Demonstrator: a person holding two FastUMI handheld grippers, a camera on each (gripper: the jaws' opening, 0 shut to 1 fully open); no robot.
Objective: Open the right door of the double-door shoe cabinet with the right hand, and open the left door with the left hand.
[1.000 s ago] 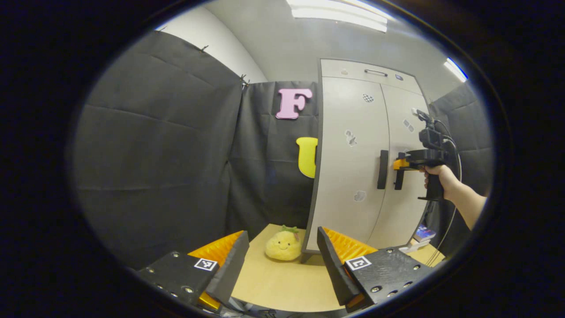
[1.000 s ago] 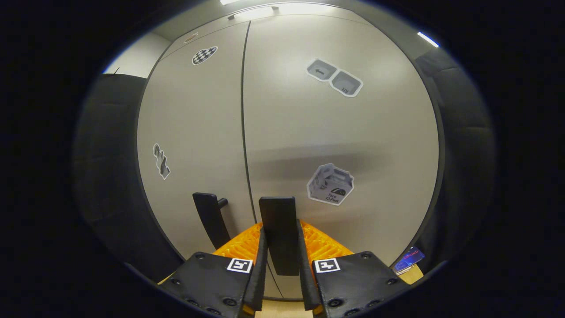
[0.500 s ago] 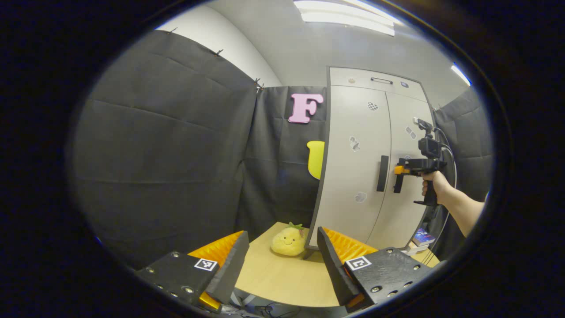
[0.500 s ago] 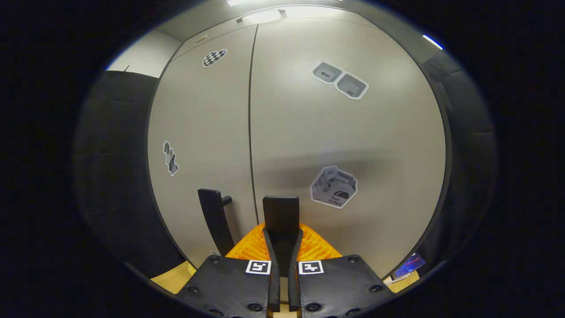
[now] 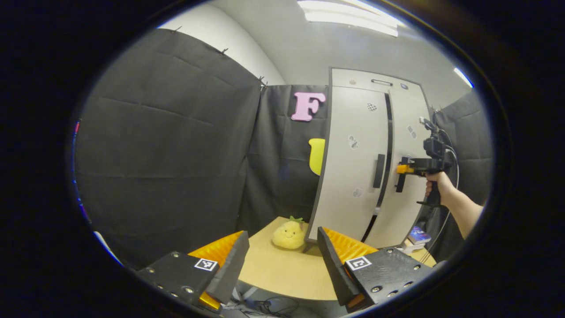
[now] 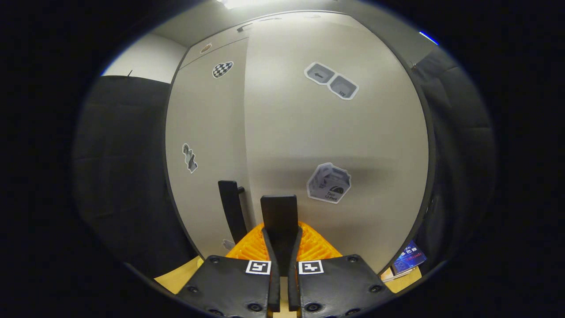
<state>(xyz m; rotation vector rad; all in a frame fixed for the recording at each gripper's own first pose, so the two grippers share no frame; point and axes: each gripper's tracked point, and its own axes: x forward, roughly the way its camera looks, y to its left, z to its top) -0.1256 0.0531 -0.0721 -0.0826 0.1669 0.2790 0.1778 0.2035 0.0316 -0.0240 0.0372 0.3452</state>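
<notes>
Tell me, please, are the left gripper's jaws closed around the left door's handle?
No, the left gripper hangs open over the table, far from the left door handle.

Right door handle [image 6: 279,221] lower part hidden between fingers [image 6: 270,265]; books [image 6: 408,263] cut off by edge.

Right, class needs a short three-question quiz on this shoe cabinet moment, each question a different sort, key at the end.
1. True or false: the right tongs are shut on the right door handle.
2. Which door shows a dark gap at its edge: A left door, B right door?
3. What plush toy sits on the table beside the shoe cabinet?

Key: 1 true. 2 B. 3 a yellow pineapple plush.
</notes>
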